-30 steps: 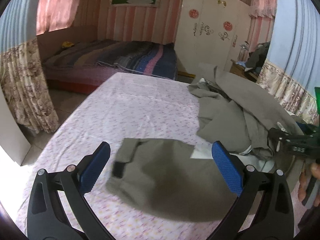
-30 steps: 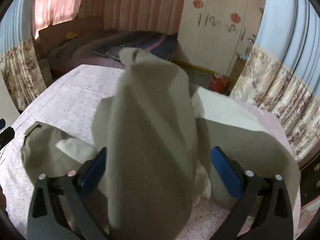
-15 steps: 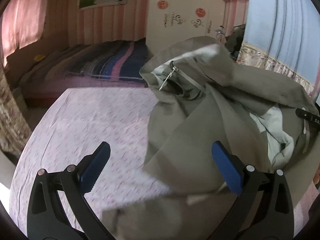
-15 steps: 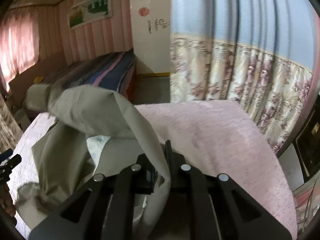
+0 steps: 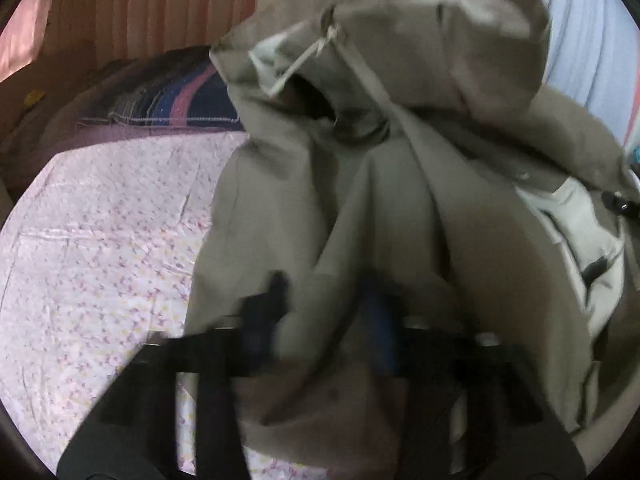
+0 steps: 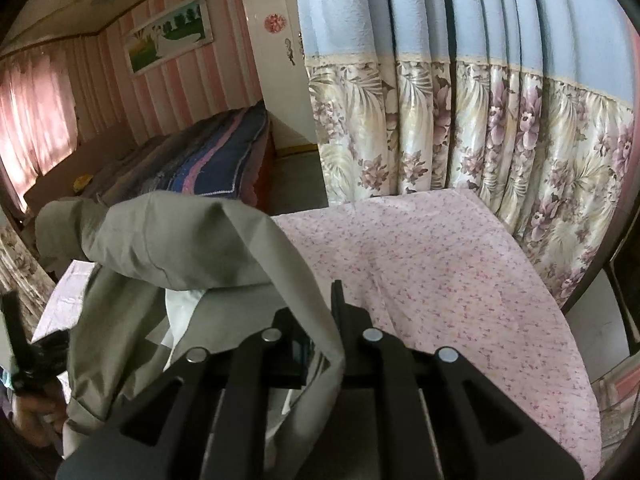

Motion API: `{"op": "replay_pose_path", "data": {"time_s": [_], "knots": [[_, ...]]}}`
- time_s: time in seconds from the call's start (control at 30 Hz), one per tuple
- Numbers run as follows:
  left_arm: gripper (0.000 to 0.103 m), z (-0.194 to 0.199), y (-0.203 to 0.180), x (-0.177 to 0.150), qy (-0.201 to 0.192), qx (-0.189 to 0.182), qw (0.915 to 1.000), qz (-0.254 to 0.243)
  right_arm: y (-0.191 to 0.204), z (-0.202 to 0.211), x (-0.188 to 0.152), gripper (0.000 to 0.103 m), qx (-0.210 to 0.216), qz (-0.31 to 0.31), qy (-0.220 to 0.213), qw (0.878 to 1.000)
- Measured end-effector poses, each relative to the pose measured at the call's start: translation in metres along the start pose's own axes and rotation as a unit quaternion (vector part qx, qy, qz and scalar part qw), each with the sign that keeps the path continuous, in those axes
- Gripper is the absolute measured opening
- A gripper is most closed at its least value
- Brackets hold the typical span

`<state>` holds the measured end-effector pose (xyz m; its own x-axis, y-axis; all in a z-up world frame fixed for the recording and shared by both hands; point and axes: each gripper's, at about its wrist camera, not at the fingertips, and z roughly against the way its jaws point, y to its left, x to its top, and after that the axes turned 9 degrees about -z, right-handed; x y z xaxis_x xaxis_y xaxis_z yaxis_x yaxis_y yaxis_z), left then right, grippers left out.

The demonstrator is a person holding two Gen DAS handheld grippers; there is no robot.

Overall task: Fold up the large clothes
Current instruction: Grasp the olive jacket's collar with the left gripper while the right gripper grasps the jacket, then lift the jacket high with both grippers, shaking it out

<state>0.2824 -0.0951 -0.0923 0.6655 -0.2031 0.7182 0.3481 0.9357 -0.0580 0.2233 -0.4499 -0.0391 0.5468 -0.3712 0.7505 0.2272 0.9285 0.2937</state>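
**Both tongs on the grey garment, ready to spread it**

Our right tongs (image 6: pixel 326 344) are closed tight on an edge of the grey garment (image 5: pixel 400 208), which hangs in the lower left of the right wrist view, over the pink flowered bed sheet (image 6: pixel 440 272). Our left tongs (image 5: pixel 324 320) are closing now, with a fold of the same cloth between their blurred fingers; we cannot tell if they already press it. We think the grip must be firm first. Then we should pull both hands apart evenly and lay the cloth flat on the bed, away from the curtain (image 6: pixel 460 120).

Left tool (image 5: pixel 326 312) — motion-blurred, half-draped
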Motion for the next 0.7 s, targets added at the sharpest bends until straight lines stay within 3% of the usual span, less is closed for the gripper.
{"op": "replay_pose_path", "data": {"time_s": [0.1, 0.27, 0.5, 0.7], "knots": [[0.006, 0.009, 0.007, -0.003, -0.013, -0.002, 0.9998, 0.016, -0.003, 0.005, 0.001, 0.009, 0.013, -0.004, -0.008, 1.0], [0.003, 0.057, 0.007, 0.008, -0.065, 0.026, 0.9975, -0.008, 0.0, 0.035, 0.008, 0.008, 0.035, -0.01, -0.048, 0.998], [0.002, 0.174, 0.017, 0.032, -0.16, 0.081, 0.9833, -0.029, 0.013, 0.118, 0.032, 0.008, 0.046, 0.0, -0.139, 0.989], [0.002, 0.276, 0.026, 0.039, -0.219, 0.112, 0.9684, -0.038, 0.014, 0.199, 0.057, 0.008, 0.061, 0.001, -0.198, 0.978]]}}
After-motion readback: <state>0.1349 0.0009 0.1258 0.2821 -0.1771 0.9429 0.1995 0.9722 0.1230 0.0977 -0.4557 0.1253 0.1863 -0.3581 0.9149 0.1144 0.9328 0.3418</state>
